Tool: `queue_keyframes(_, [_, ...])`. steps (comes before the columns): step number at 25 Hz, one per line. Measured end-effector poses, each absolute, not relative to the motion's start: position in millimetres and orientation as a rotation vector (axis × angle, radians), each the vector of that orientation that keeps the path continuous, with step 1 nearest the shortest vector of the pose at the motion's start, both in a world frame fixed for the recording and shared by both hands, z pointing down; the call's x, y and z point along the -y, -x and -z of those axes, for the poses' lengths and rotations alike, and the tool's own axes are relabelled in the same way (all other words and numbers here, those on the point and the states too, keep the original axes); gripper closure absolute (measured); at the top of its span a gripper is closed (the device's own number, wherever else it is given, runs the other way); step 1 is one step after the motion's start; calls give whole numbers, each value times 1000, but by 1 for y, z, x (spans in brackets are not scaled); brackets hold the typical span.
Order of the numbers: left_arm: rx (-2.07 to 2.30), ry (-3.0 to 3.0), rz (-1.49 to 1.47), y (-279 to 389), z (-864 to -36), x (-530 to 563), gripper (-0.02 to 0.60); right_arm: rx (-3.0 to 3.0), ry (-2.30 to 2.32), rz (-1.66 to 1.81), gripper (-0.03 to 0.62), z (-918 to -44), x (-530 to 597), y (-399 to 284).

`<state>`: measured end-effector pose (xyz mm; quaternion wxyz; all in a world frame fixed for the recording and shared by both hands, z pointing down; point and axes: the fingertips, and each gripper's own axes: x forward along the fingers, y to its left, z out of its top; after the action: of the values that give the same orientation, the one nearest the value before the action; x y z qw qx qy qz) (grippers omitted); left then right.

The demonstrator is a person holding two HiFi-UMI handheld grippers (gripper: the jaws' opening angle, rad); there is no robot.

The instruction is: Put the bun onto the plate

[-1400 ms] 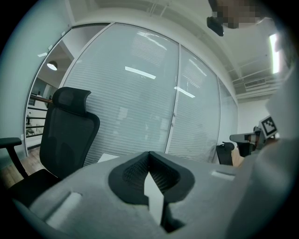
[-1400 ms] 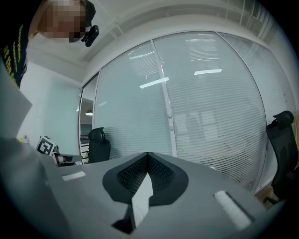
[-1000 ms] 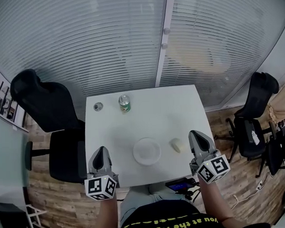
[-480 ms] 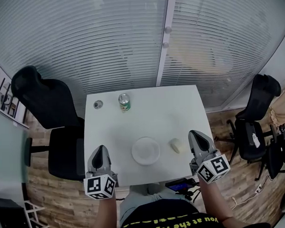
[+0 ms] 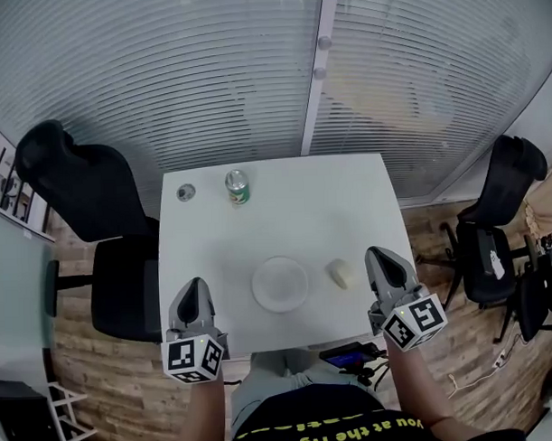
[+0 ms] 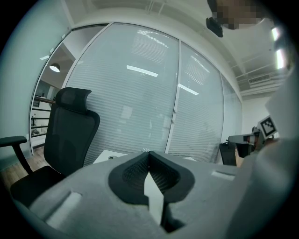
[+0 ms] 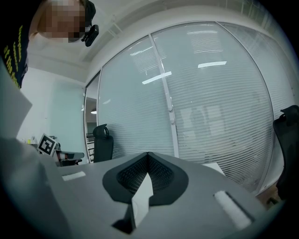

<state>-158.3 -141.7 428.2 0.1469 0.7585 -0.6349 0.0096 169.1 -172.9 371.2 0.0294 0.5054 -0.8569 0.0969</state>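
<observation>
Left claw (image 5: 197, 286) and right claw (image 5: 378, 255) hover clenched, empty; the right should open, straddle the bun (image 5: 338, 274) gently, then lift it to the plate (image 5: 280, 284).

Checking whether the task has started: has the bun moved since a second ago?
No. The bun still lies on the table just right of the plate, same gap as before; only the head view shifted slightly.

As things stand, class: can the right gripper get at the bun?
Probably yes: the bun lies on the table just beside the right gripper, nothing between them, though its jaws are shut.
</observation>
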Motion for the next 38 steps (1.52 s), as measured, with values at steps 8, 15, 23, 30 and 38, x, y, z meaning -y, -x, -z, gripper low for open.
queue_keyframes(8, [1839, -2158, -53, 155, -440, 134, 581, 2617, -1530, -327, 588, -388, 170, -171])
queue_keyframes(15, [1815, -2144, -85, 152, -456, 131, 581, 2583, -1527, -383, 588, -412, 167, -176])
queue_keyframes(23, [1785, -2147, -134, 143, -474, 127, 581, 2500, -1500, -447, 588, -461, 167, -187])
queue_keyframes(30, [1756, -2140, -145, 132, -487, 126, 581, 2469, -1466, -505, 586, -491, 169, -191])
queue_keyframes(38, [1745, -2131, -154, 130, -494, 128, 581, 2437, -1394, -561, 551, -523, 174, -185])
